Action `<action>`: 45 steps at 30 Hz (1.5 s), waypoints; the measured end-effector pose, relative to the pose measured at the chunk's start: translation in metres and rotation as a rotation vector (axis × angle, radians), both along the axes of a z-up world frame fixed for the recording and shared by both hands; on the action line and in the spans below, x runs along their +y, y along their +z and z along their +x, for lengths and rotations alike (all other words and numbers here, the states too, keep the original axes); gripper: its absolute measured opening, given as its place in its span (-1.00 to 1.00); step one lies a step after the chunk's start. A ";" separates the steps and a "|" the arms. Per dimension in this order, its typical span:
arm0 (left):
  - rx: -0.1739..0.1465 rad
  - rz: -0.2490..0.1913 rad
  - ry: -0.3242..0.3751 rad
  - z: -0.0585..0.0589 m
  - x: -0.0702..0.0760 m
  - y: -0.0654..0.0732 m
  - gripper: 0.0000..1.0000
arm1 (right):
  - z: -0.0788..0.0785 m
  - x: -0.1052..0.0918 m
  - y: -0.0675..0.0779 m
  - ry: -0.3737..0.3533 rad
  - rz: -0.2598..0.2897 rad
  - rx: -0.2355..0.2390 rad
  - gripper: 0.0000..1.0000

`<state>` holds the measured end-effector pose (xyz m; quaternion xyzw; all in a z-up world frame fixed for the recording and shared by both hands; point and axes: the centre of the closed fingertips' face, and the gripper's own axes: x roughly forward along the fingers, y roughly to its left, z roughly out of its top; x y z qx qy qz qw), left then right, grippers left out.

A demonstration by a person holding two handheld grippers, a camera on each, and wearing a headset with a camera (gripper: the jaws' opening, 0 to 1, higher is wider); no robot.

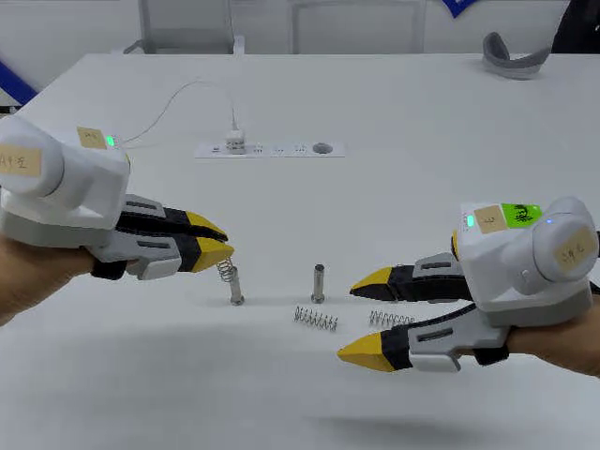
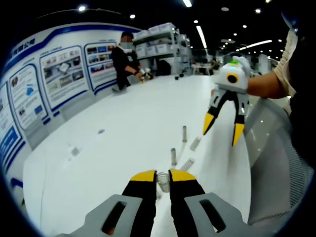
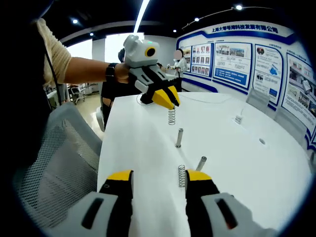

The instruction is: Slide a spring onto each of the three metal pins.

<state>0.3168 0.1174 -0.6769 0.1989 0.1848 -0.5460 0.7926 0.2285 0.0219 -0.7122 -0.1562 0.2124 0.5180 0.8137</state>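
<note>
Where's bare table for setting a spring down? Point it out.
Bare table lies between the power strip and the pins, and along the near edge below the loose springs. It is crowded between the left tool, shut on a spring, and the open right tool, where pins and springs cluster.

The left gripper (image 1: 225, 242) and right gripper (image 1: 349, 321) have white-grey housings, tan tape labels, green lights, black yellow-tipped jaws.

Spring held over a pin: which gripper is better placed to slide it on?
Left. The left gripper is shut on the spring, which hangs close above a pin. The right gripper is open, beside a loose spring.
</note>
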 end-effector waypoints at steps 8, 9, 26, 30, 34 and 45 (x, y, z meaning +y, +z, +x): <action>-0.003 0.028 0.004 0.012 0.000 -0.007 -0.84 | 0.001 -0.019 0.004 -0.054 0.008 -0.009 -0.06; -0.004 0.032 0.004 0.013 0.000 -0.008 -0.84 | 0.001 -0.022 0.004 -0.063 0.010 -0.008 -0.06; -0.001 0.055 -0.014 0.022 -0.006 -0.015 -0.84 | 0.007 -0.065 0.007 -0.220 0.045 -0.019 0.20; -0.001 0.063 -0.020 0.023 -0.007 -0.015 -0.84 | 0.007 -0.068 0.007 -0.238 0.052 -0.019 0.21; 0.001 0.069 -0.022 0.026 -0.007 -0.017 -0.84 | 0.007 -0.069 0.006 -0.244 0.055 -0.017 0.22; 0.003 0.079 -0.025 0.025 -0.007 -0.020 -0.84 | 0.007 -0.066 0.006 -0.245 0.062 -0.016 0.24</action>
